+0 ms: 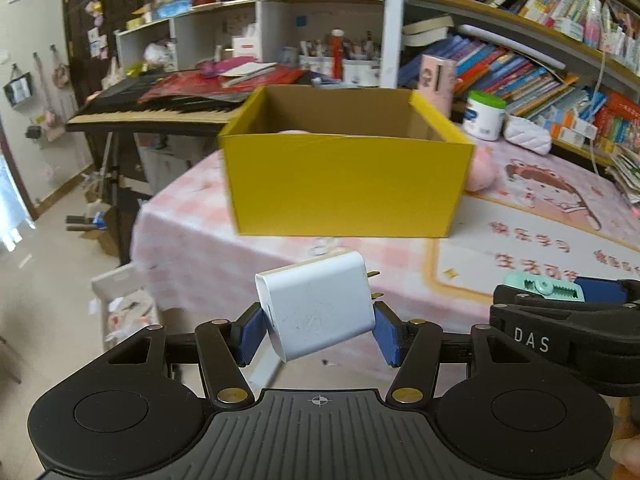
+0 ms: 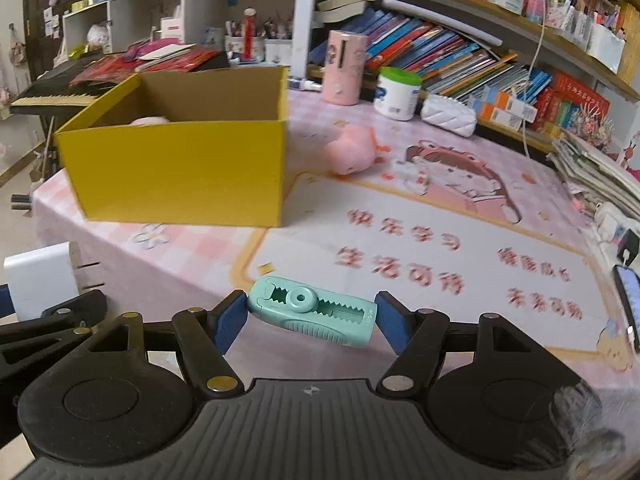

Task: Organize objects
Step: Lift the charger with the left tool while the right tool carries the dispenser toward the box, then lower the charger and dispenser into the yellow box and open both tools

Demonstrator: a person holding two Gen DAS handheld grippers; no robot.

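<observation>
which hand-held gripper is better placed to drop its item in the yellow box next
Left, probably. The left hand-held gripper with its white charger faces the yellow box head-on; the right hand-held gripper, holding the teal eraser, sits off to the box's right.

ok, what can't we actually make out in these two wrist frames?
- Yellow box contents: both views, front wall hides all but a pink sliver.
- Pink toy: left wrist, box corner covers most of it.
- Phone: right wrist, cut by the frame edge.
- Mat lettering: right wrist, motion-blurred.
</observation>
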